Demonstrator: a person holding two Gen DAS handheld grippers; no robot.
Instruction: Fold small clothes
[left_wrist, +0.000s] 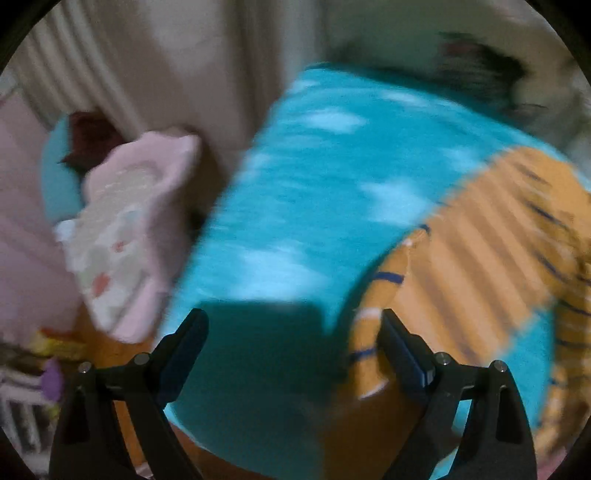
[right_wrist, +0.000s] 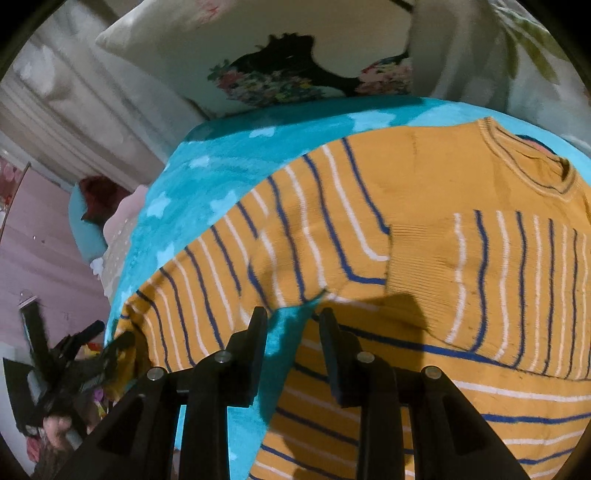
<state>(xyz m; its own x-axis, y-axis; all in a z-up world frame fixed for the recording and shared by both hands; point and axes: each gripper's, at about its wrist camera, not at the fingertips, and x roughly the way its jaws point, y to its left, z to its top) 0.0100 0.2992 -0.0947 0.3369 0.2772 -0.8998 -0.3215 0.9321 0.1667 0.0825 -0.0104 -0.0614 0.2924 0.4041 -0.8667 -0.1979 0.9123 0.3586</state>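
Observation:
An orange sweater with blue and white stripes (right_wrist: 424, 221) lies flat on a turquoise star-print blanket (right_wrist: 207, 173), one sleeve folded across its body. My right gripper (right_wrist: 293, 321) hovers over the sweater's lower edge, jaws partly open with nothing between them. My left gripper (left_wrist: 293, 325) is open wide and empty above the blanket (left_wrist: 314, 166), with the sweater (left_wrist: 480, 251) to its right; this view is motion-blurred. The left gripper also shows at the sweater's left end in the right wrist view (right_wrist: 110, 343).
A white pillow with a floral print (right_wrist: 295, 55) lies at the bed's far end. A pink cushion (left_wrist: 125, 236) and a dark red item (left_wrist: 92, 136) sit off the bed's left side. Curtains (left_wrist: 166, 55) hang behind.

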